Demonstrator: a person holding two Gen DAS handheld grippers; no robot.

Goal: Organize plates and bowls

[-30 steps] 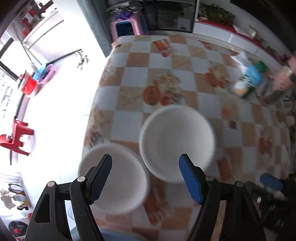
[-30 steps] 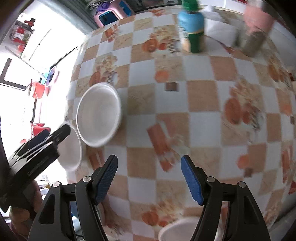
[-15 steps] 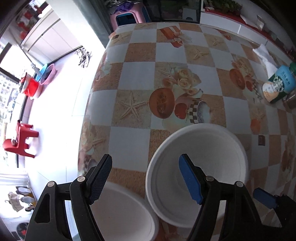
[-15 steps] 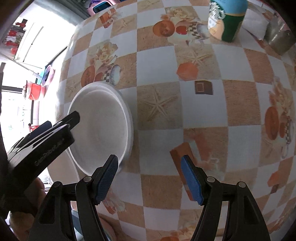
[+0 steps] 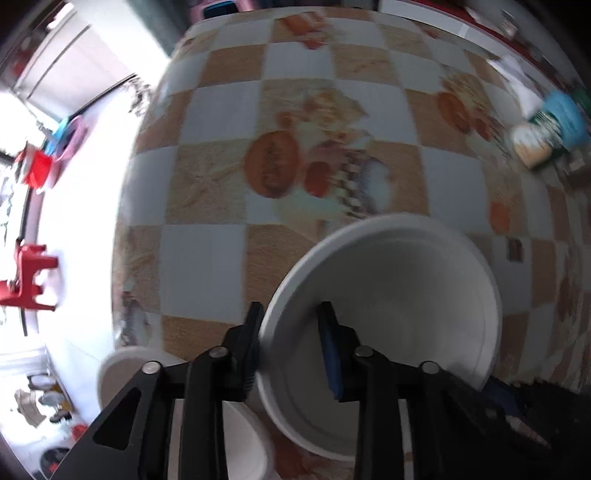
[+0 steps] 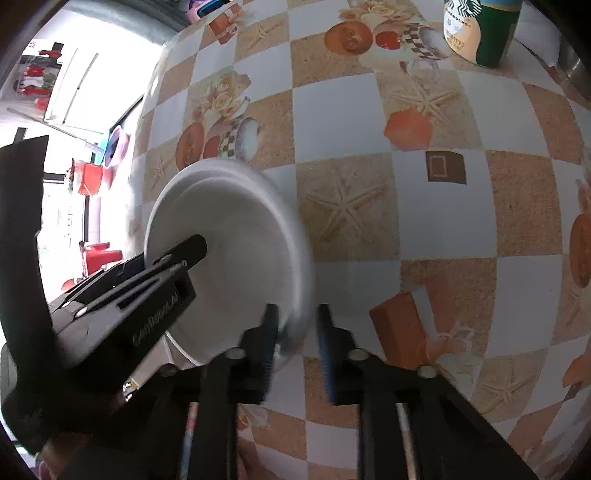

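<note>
The left hand-held gripper (image 5: 290, 347) is clamping the near rim of a white bowl (image 5: 399, 291), its jaws having just been closing, one finger inside, one outside. The right hand-held gripper (image 6: 295, 341) is likewise pinching the same bowl's opposite rim. The bowl is sitting mouth-up on the checkered table (image 6: 424, 122); a second white bowl (image 5: 236, 443) is lying just beside it, nearer the table's edge.

A table covered by a checkered cloth (image 6: 343, 110) printed with starfish, fruit and teacups. A green and cream coffee bottle (image 6: 480, 29) stands upright near its far edge. Beyond the table, a red plastic stool (image 5: 27, 277) stands on a bright white floor.
</note>
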